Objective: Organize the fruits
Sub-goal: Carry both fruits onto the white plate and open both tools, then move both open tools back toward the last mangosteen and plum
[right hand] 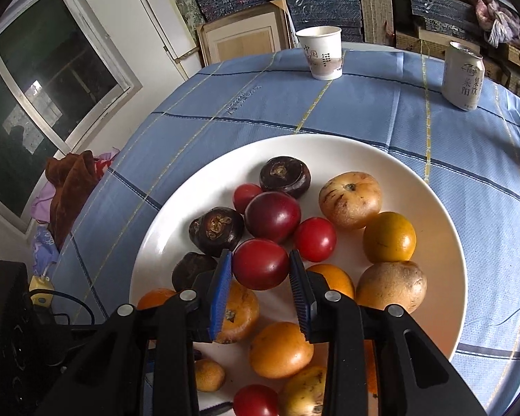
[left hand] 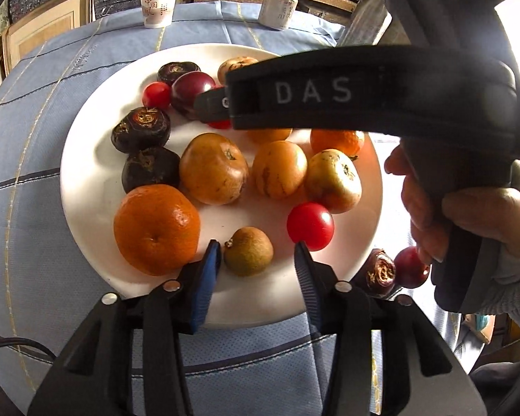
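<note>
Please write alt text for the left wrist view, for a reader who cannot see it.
The left claw hangs open around a small brown fruit on a white plate of mixed fruit. The right claw reaches over the plate's far side.

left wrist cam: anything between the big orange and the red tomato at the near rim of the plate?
Yes, in the left wrist view: a small brown kiwi-like fruit sits between the orange and the tomato, inside the open left gripper.
</note>
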Tool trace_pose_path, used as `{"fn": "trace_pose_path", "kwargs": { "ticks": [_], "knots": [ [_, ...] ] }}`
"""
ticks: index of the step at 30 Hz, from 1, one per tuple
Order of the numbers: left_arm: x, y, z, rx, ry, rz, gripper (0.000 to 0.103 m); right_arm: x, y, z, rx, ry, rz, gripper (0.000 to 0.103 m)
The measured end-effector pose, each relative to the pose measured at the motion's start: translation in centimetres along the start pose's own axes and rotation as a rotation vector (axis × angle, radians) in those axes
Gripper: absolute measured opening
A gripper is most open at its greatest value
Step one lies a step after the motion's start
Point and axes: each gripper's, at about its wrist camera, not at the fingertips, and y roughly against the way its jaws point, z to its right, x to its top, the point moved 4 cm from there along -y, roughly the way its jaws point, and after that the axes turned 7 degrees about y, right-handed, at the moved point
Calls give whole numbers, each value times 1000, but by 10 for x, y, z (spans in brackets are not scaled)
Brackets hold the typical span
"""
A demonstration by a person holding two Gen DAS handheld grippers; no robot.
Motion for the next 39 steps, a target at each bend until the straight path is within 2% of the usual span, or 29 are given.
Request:
{"fn": "trace_pose_path", "kwargs": {
  "ticks": [4,5,16,23,28,31,39],
  "knots": [
    [0,4,4,-12,2,4,66,2,8,2,-13,-2,16,37],
    [-1,5,5,-4,-1,10,67,3,10,2,-17,-1,22,37],
    [2,35,8,18,7,66,67,17,87,8,-73,-14,167,37],
    [7,68,6,41,21,133,72,8,146,4,-111,-17,252,40],
    [-8,81,19,45,-19,138,72,-20,175,2,-141,-38,275,42],
    [-18,79,31,47,-64,124,72,-42,185,6,-165,-69,266,48],
    [-42,58,69,38,-185,61,72,-118,186,31,-197,-206,178,53]
  ]
}}
